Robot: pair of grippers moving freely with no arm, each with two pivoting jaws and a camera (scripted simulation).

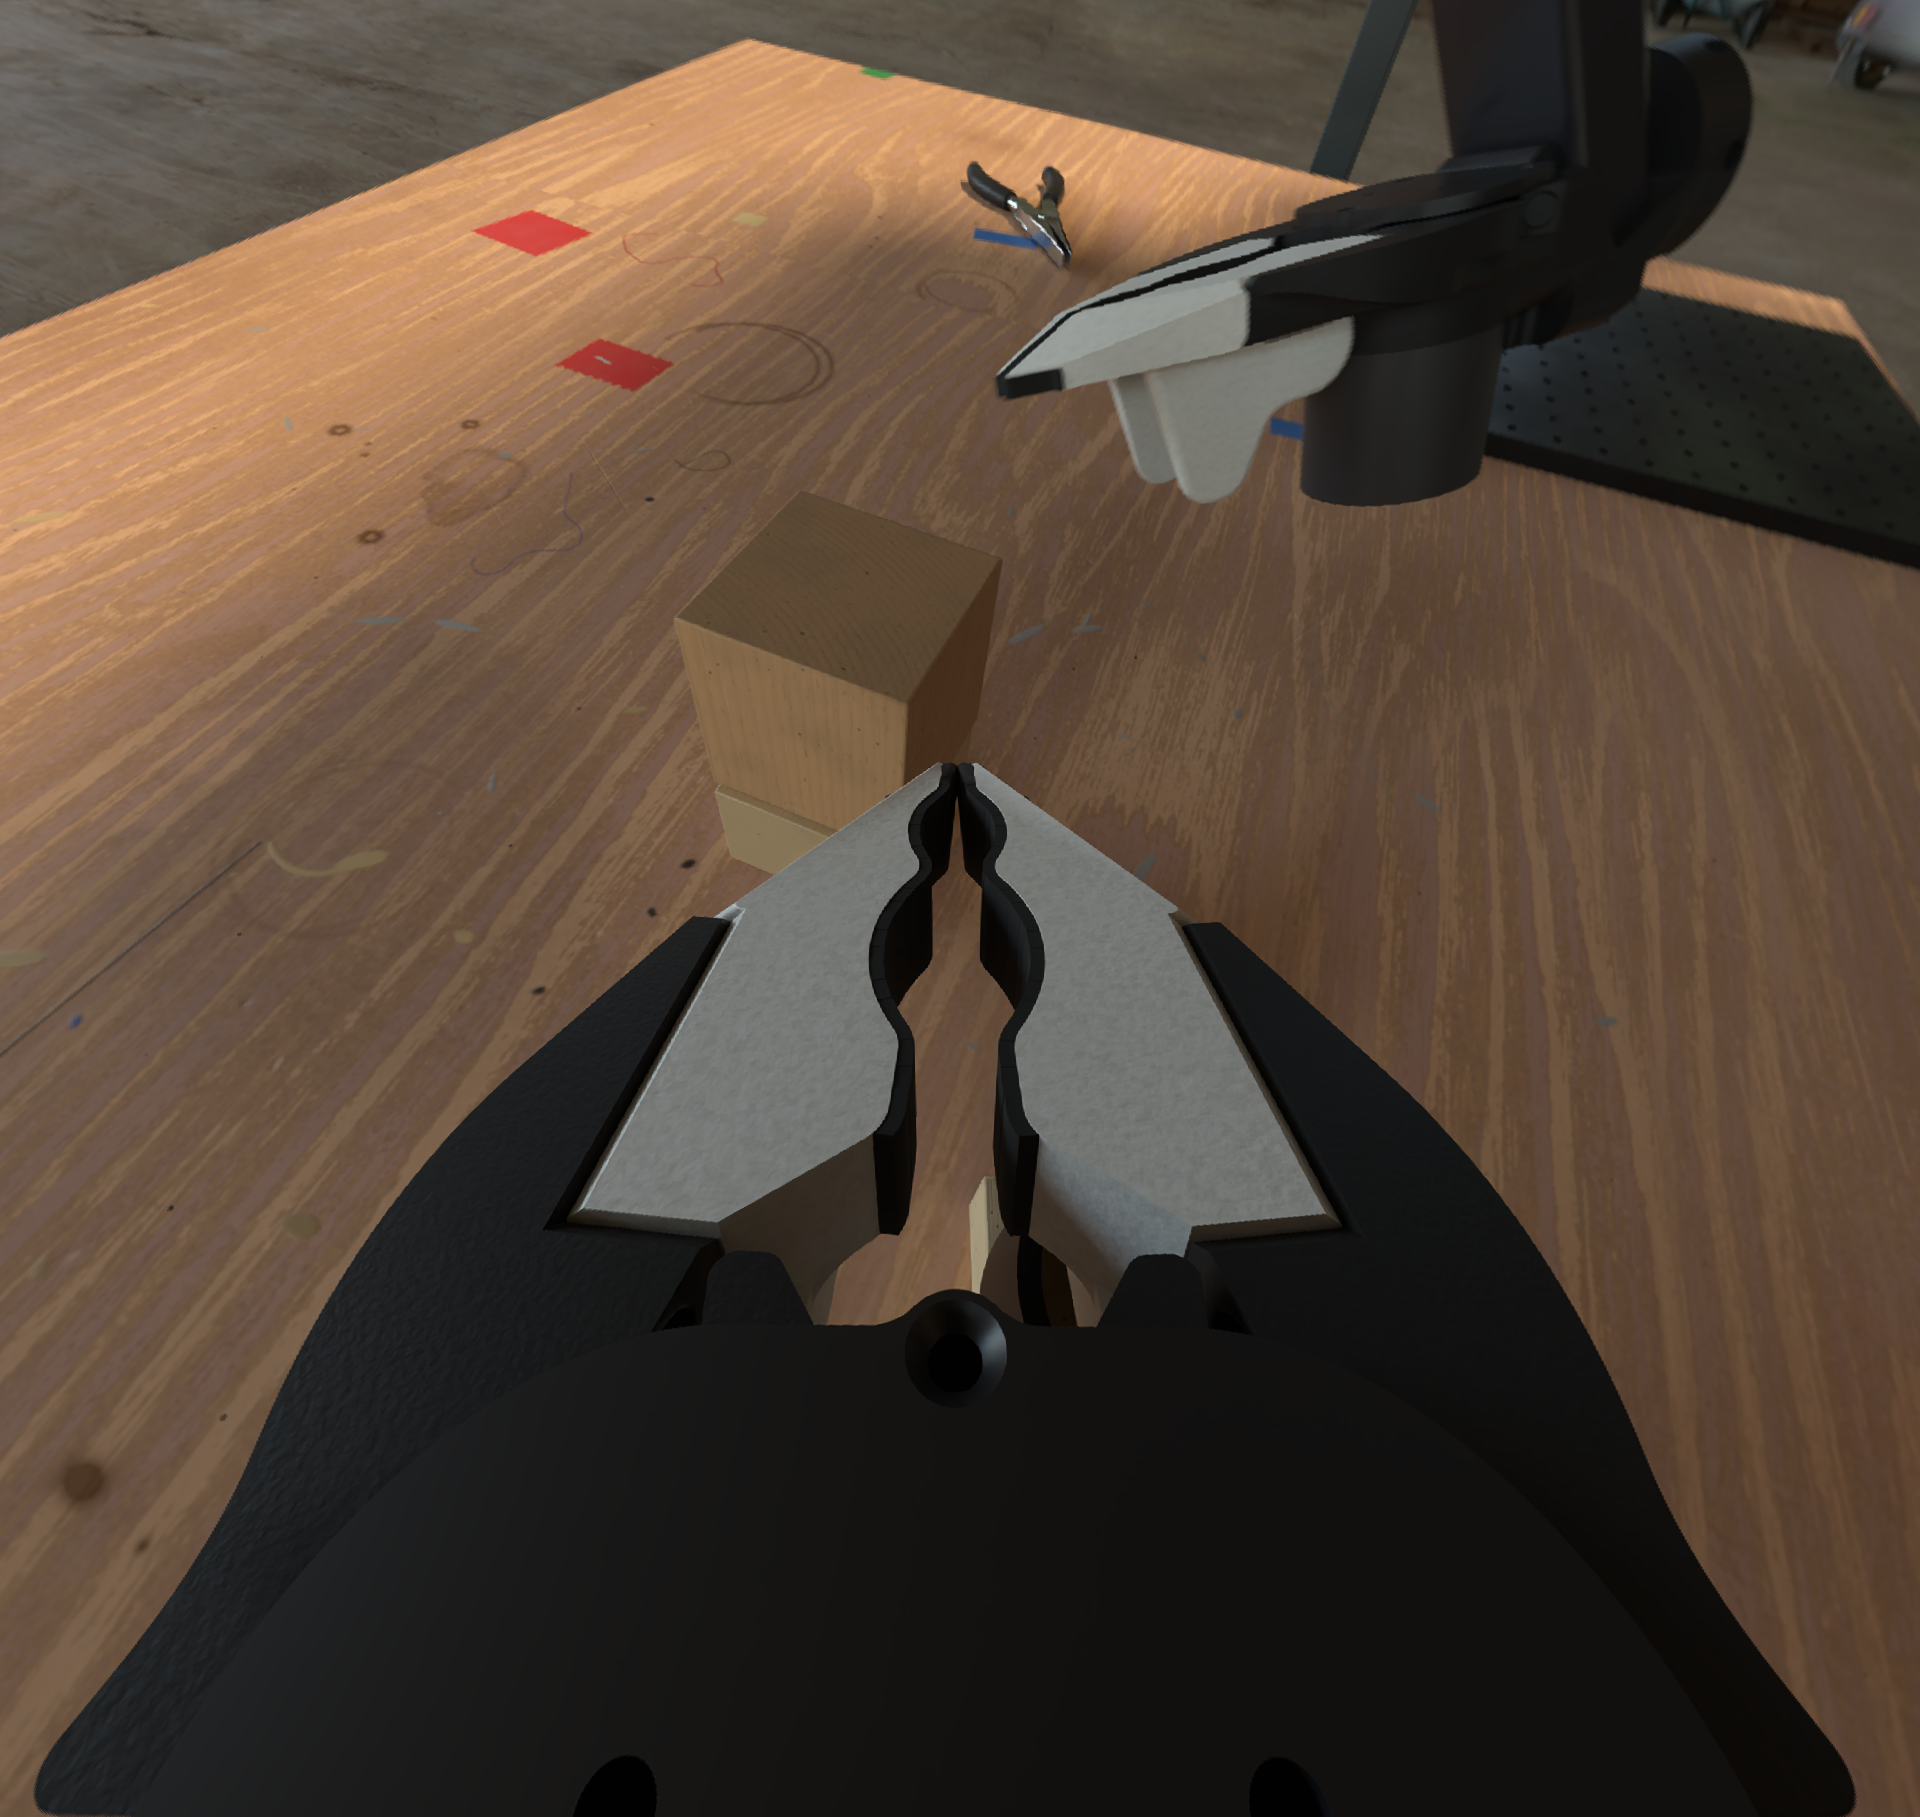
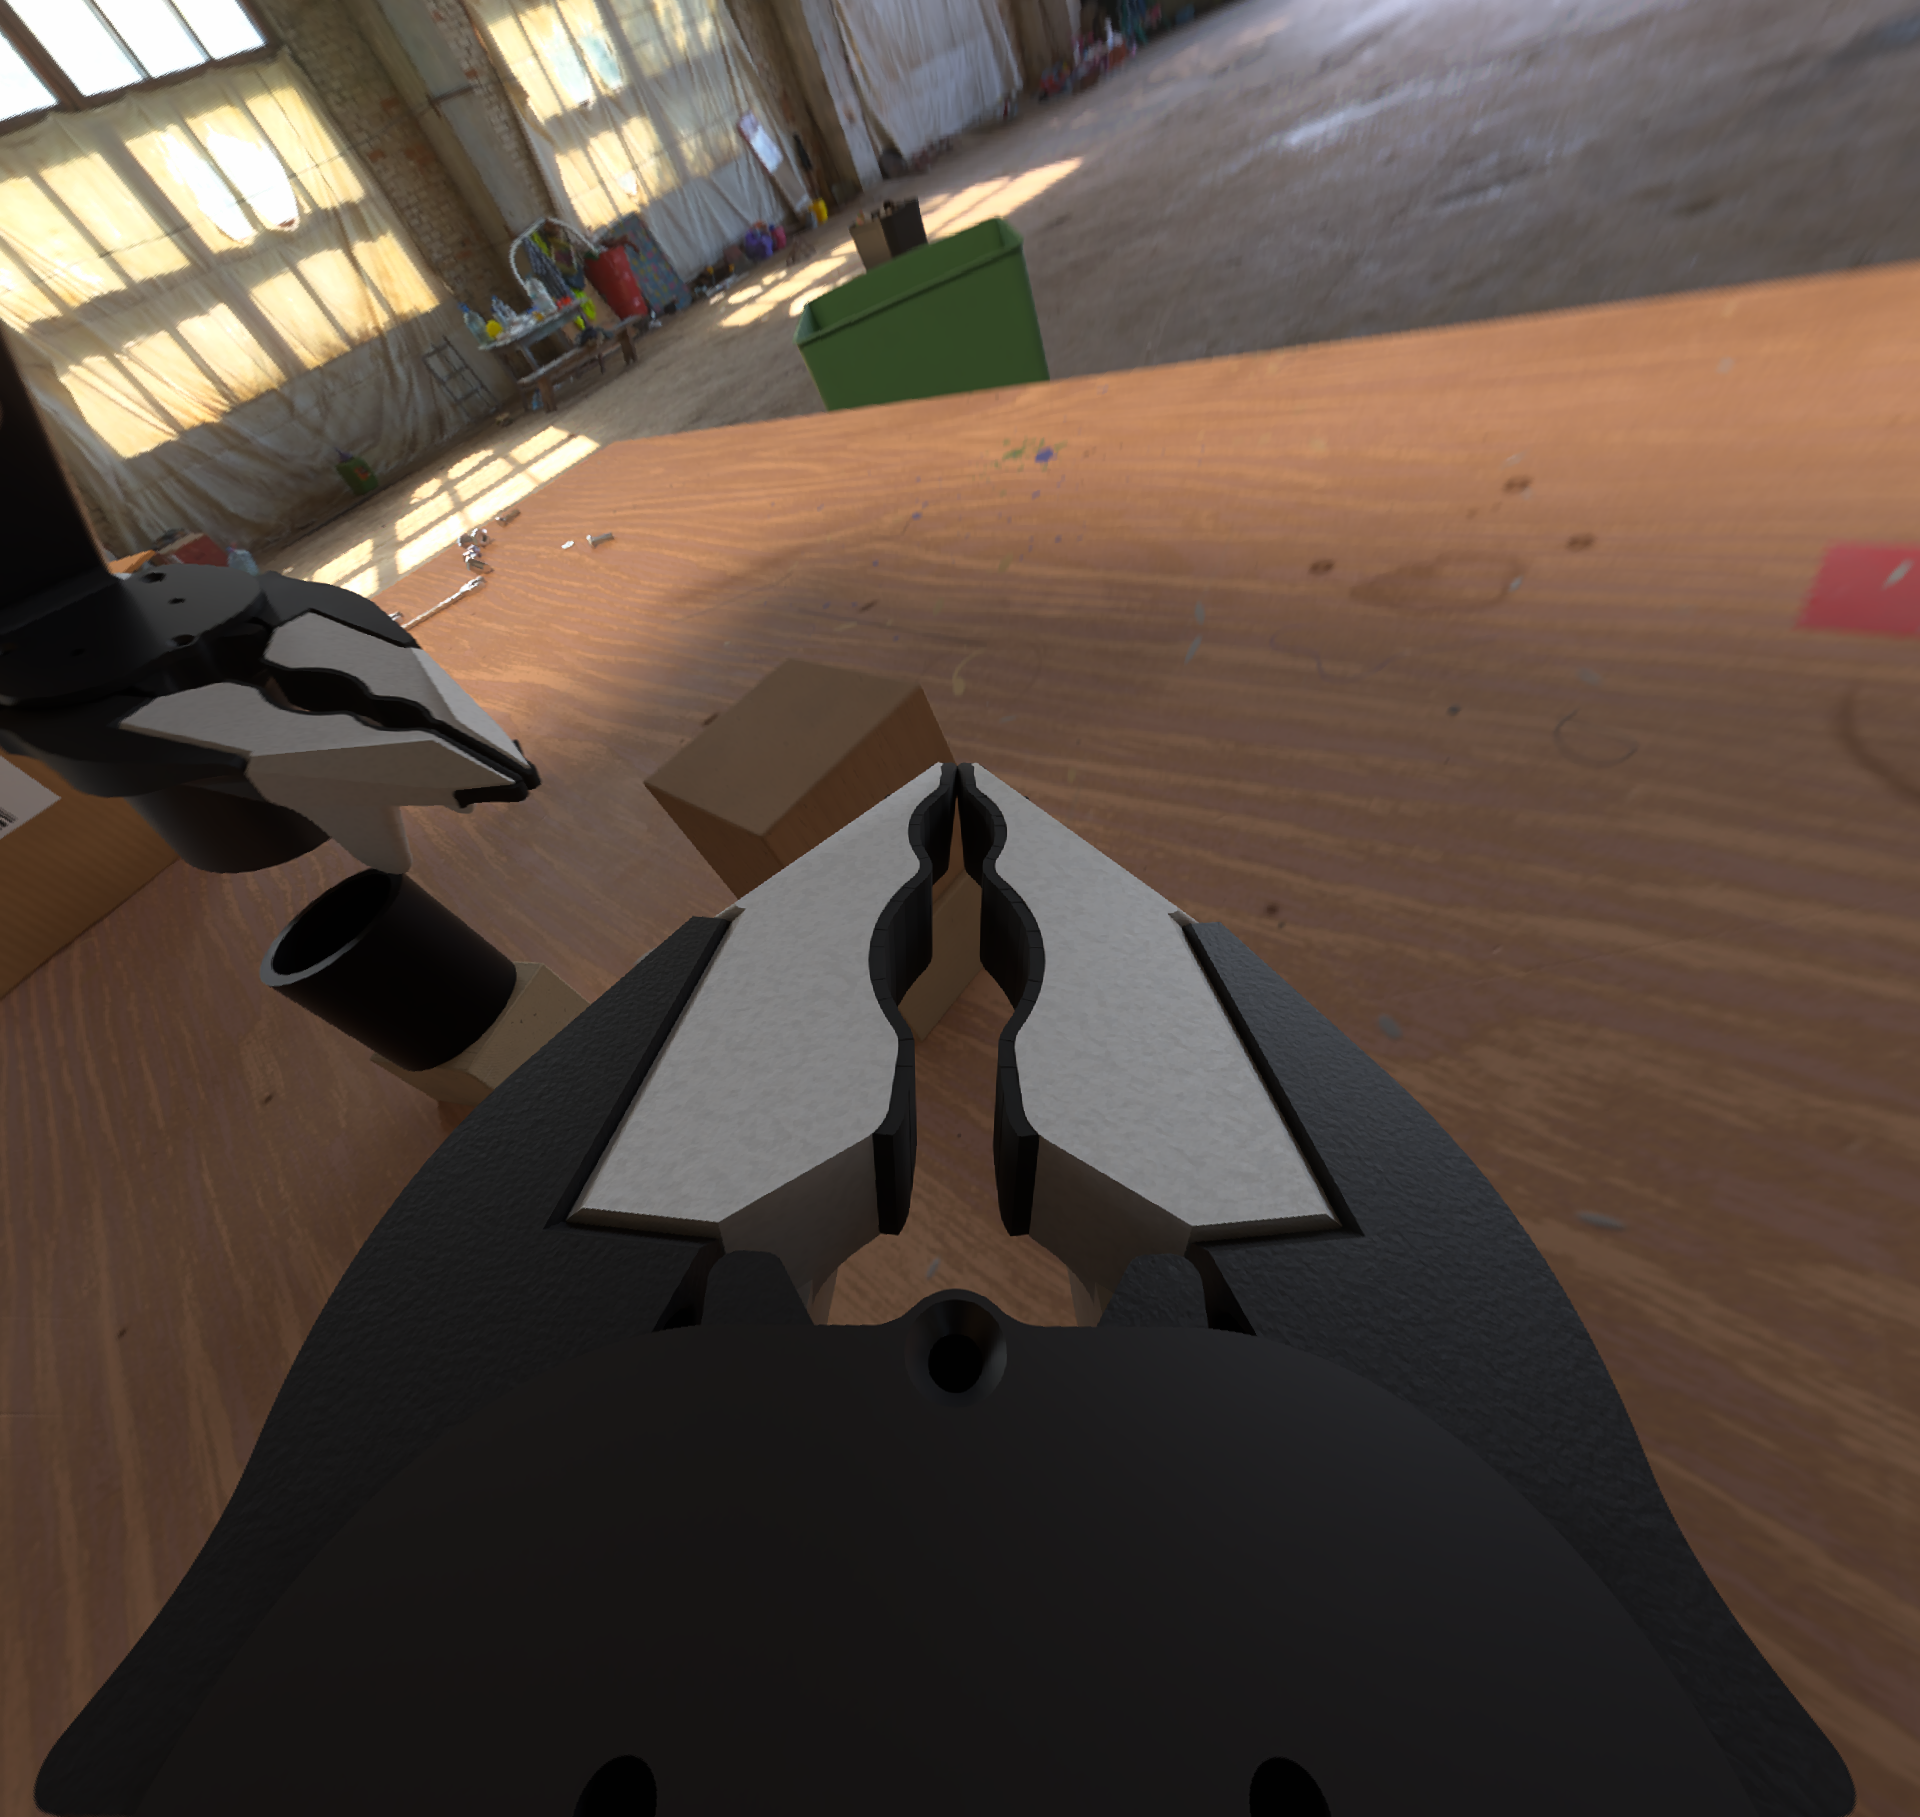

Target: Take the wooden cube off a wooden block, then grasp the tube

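A wooden cube (image 1: 831, 645) rests on a paler wooden block (image 1: 764, 827); it also shows in the right wrist view (image 2: 790, 759). A black tube (image 2: 384, 978) stands upright on a pale block (image 2: 525, 1014) near the cube. My left gripper (image 1: 956, 775) is shut and empty. It hovers just above the tube and short of the cube, as the right wrist view (image 2: 514, 780) shows. My right gripper (image 2: 956, 775) is shut and empty. It hangs above and beyond the cube on the other side, seen in the left wrist view (image 1: 1023, 383). In the left wrist view the tube is mostly hidden under my left gripper.
Black-handled pliers (image 1: 1023, 209) and two red squares (image 1: 532, 232) lie farther out on the wooden table. A black perforated plate (image 1: 1714, 417) with a dark stand sits at the right. A cardboard box (image 2: 62, 863) is beside the tube. A green bin (image 2: 925, 313) stands past the table edge.
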